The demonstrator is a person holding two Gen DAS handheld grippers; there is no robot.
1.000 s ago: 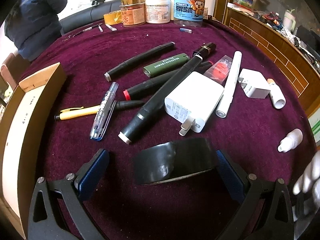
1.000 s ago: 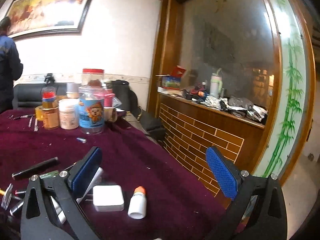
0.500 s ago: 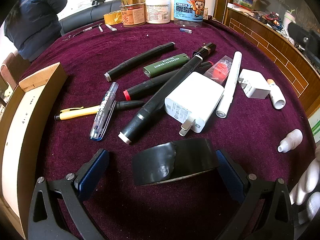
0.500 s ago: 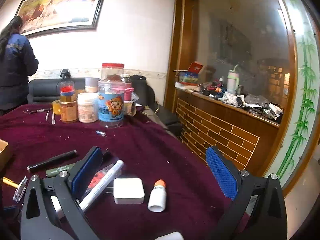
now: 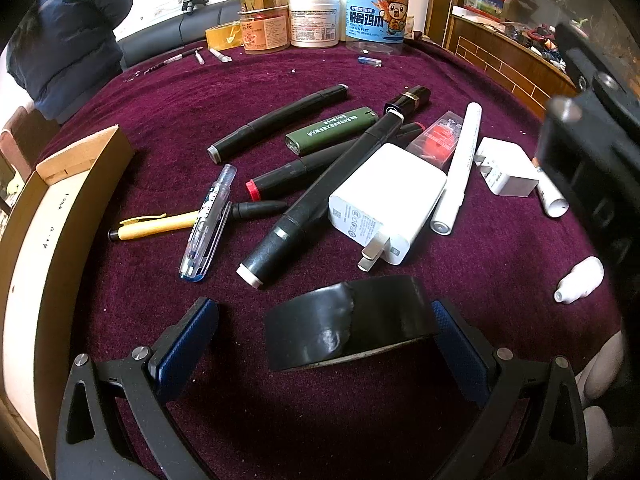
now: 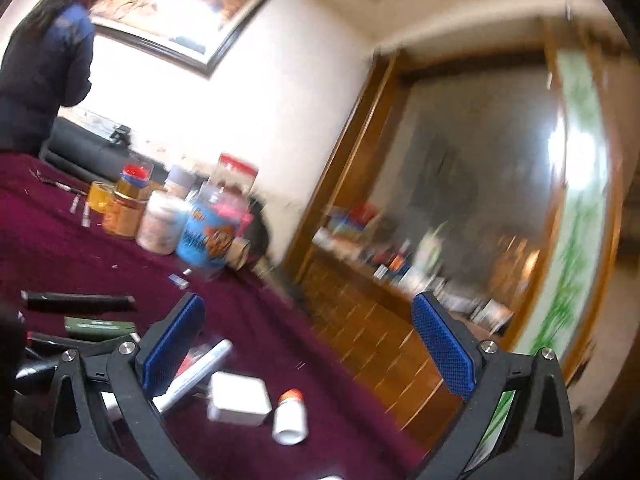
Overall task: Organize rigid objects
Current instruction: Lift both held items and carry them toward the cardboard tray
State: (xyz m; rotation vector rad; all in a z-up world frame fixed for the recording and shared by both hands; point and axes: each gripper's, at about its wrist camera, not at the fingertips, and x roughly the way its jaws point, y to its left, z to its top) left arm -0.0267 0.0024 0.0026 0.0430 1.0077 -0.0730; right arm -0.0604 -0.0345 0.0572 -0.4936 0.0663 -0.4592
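A maroon velvet cloth (image 5: pixel 160 92) is covering the table. Behind it a dark sofa (image 5: pixel 160 42) is sitting against a white wall (image 6: pixel 260 92), where a framed painting (image 6: pixel 176 12) is hanging and catching bright glare. A person in a dark blue jacket (image 6: pixel 40 76) is standing by the sofa. To the right, a brick-patterned wooden counter (image 6: pixel 360 320) is running beneath a large wood-framed glass panel (image 6: pixel 480 160).

This looks like a lived-in home room: a round table under a maroon cloth (image 5: pixel 168 104) strewn with pens and chargers; food jars (image 5: pixel 314 20) at its far edge; a framed painting (image 6: pixel 172 12) on the wall; a cluttered wooden counter (image 6: pixel 384 320), blurred, beside it.
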